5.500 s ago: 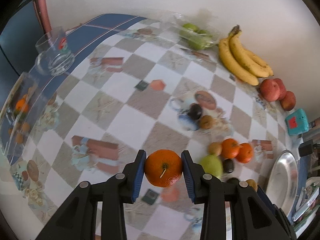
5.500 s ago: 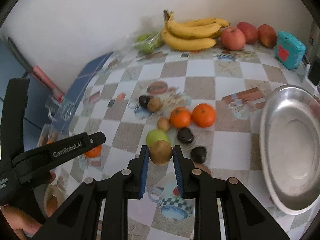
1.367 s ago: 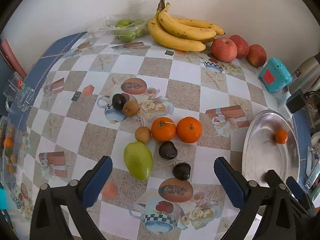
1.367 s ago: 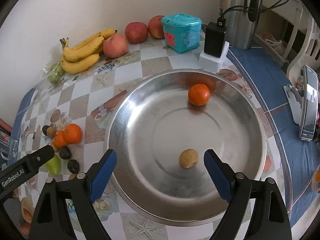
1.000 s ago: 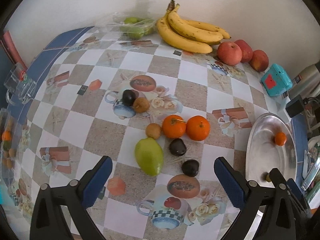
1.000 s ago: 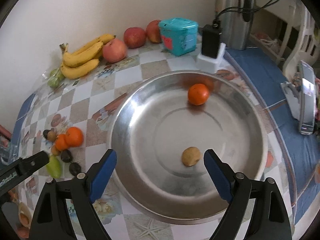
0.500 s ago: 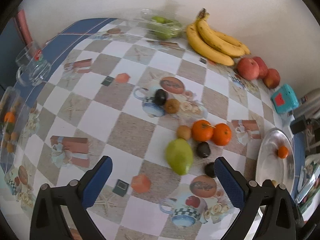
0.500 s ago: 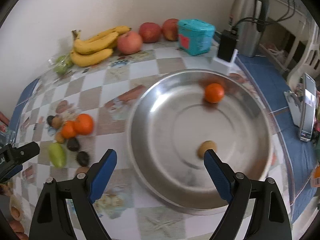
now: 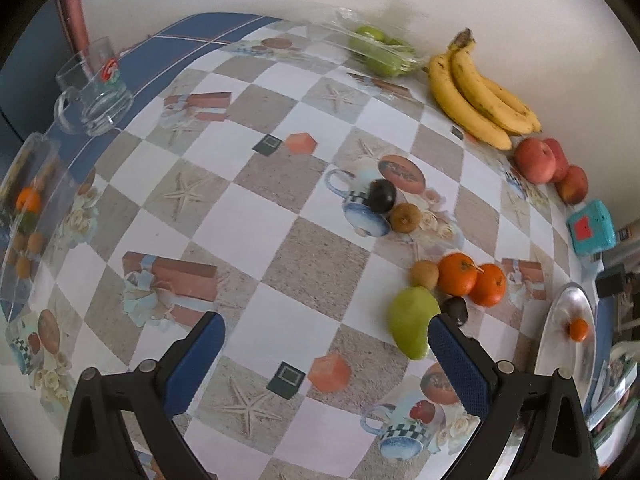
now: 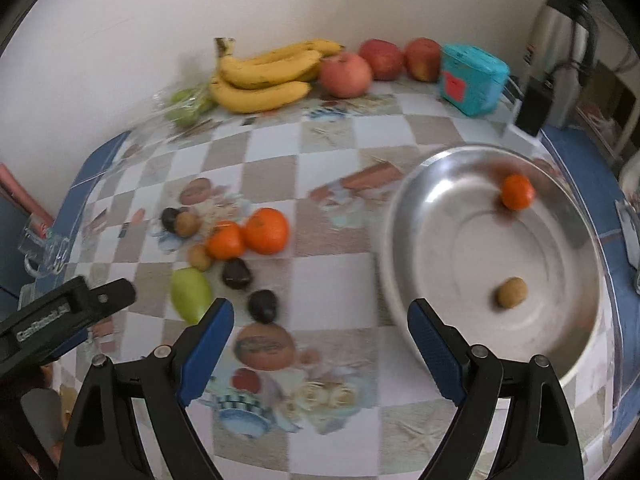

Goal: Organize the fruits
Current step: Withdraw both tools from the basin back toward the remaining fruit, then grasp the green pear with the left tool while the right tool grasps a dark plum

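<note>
The steel bowl [image 10: 448, 184] holds a small orange [image 10: 517, 192] and a brown kiwi [image 10: 512, 292]; it shows at the right edge of the left wrist view [image 9: 560, 340]. On the checked tablecloth lie two oranges [image 10: 256, 236], a green mango [image 10: 191, 294], dark avocados [image 10: 262, 306] and small brown fruits [image 10: 188, 222]. My left gripper [image 9: 326, 344] is open and empty, with the mango [image 9: 412, 326] by its right finger. My right gripper [image 10: 320, 328] is open and empty, between the loose fruit and the bowl.
Bananas [image 10: 264, 76], red apples [image 10: 346, 68] and bagged green fruit [image 10: 186, 106] line the wall. A teal box [image 10: 472, 80], a charger [image 10: 532, 112] and a kettle [image 10: 564, 40] stand at the back right. A glass mug [image 9: 94, 92] sits at the far left.
Both grippers, earlier shut on an orange and a kiwi, now stand open and empty with those fruits in the bowl. Both views have swung left toward the loose fruit.
</note>
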A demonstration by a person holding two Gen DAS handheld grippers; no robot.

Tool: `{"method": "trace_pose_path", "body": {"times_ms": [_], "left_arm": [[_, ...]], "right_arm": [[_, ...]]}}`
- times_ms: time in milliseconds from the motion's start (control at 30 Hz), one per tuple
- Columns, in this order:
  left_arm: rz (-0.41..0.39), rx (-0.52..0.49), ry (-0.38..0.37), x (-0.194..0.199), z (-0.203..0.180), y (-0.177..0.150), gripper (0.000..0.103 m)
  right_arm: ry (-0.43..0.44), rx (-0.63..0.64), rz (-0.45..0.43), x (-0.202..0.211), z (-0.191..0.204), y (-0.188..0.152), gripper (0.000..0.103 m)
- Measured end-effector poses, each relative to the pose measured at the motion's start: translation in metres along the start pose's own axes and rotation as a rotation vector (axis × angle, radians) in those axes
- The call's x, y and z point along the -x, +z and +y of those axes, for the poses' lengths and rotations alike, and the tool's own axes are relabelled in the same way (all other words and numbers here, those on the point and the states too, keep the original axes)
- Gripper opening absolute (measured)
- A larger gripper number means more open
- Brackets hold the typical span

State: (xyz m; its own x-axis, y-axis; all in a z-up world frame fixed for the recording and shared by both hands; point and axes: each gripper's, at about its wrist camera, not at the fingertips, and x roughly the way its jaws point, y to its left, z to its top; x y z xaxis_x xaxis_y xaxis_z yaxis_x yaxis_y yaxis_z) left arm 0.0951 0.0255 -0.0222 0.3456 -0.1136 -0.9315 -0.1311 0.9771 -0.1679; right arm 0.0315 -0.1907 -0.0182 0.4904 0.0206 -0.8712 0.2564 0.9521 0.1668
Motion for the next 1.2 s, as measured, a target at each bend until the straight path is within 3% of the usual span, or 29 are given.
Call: {"method": "trace_pose_path", "body": {"times_ms": [167,300,533,800,1067,1200], "left_arm": [[-0.011,0.020,-0.003,0.000,0.004,0.005,0.103],[-0.016,0.020,-0.009,-0.001,0.003,0.008,0.103],[-0.023,0.011,-0.018,-0.001,-0.003,0.014,0.103],[0.024,-0.006,-0.044,-0.012,-0.011,0.016,0.103],[0.023,-0.068,-0.052,-0.017,-0.028,0.016,0.103],[0.032,-0.081,-0.066,-0.020,-0.032,0.015,0.103]], "right_arm": [[0.056,0.056,-0.004,-0.002,0.022,0.000,0.089],[0.097,0.024,-0.010,-0.007,0.023,0.005,0.089],[0.050,0.045,0.048,-0.025,0.025,0.009,0.089],[-0.018,0.100,0.080,-0.041,0.021,0.013,0.089],[0.053,0.099,0.042,-0.037,0.018,0.025,0.089],[0.041,0.123,0.043,-0.037,0.021,0.023,0.089]]}}
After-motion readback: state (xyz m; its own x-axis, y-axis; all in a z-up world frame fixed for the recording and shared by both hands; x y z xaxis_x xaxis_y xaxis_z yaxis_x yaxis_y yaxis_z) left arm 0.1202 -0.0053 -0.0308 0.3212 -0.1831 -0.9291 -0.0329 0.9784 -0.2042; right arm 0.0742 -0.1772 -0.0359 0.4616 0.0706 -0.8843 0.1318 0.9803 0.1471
